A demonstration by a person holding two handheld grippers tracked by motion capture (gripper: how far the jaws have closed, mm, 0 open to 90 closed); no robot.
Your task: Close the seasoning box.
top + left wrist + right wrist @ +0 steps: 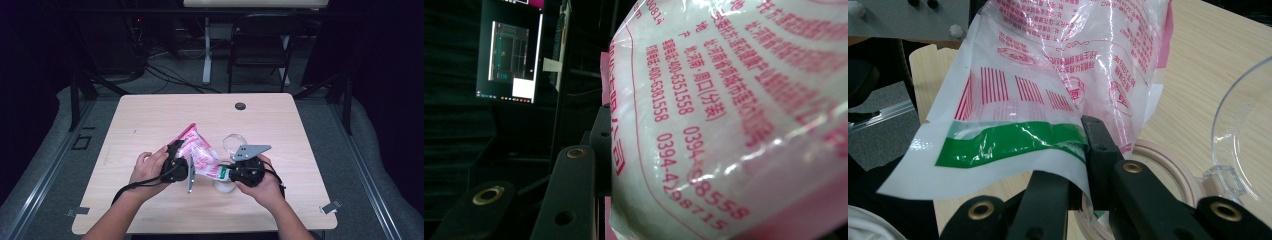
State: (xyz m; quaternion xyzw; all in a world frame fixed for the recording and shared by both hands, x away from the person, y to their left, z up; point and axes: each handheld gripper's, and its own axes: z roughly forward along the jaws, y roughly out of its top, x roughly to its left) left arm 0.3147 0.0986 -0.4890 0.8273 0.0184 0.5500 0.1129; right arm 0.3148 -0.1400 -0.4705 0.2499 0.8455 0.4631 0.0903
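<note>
Both hands are holding a pink-and-white printed plastic bag [199,154] up above the middle of the wooden table [150,120]. The left gripper [176,148] is clamping the bag's fat filled body, its jaws pressing against the film. The right gripper [1083,150] is pinching the flat green-striped end of the bag, just beside a clear plastic cup [1248,135] and a round wooden ring [1168,165]

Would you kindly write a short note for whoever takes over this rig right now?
Left gripper: clamped on the body of the pink-and-white bag, held above the table.
Right gripper: fingers pinch the bag's green-striped end.
Nearby: clear glass container and a round wooden ring on the table.
Done: bag lifted, held at both ends.
Left: probably opening or emptying it; contents not visible.
</note>
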